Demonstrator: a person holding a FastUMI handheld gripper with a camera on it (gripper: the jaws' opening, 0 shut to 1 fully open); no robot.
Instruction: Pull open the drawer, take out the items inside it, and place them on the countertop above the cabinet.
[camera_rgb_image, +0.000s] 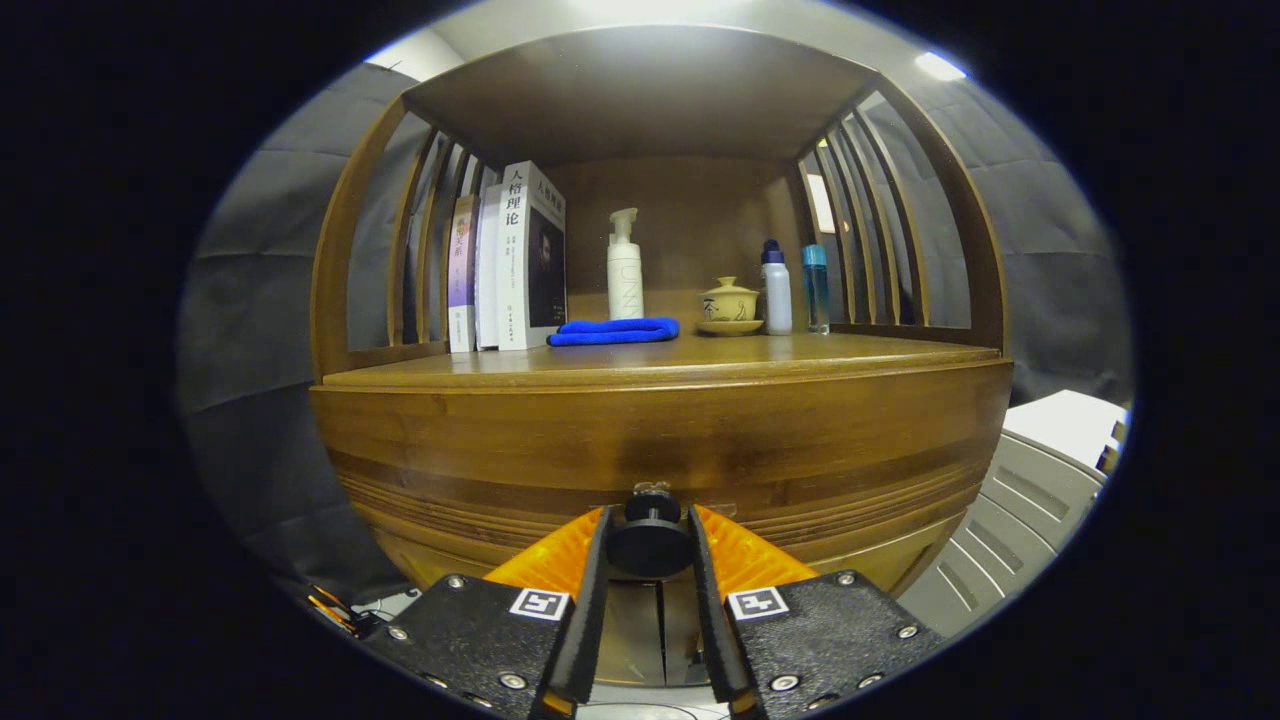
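A wooden cabinet fills the view, its drawer front (660, 440) right ahead of me. A round dark knob (650, 538) sticks out from the drawer front, and my gripper (650, 545) is shut on it, one finger pressing each side. The drawer looks closed, flush with the cabinet, and its contents are hidden. Above it lies the wooden countertop (850, 352), roofed by a shelf with slatted sides.
On the countertop stand several books (505, 262) at the left, a folded blue cloth (613, 331), a white pump bottle (625, 268), a lidded tea bowl on a saucer (729, 305), a white bottle (776, 290) and a blue bottle (816, 288). A grey-white unit (1040, 480) sits right of the cabinet.
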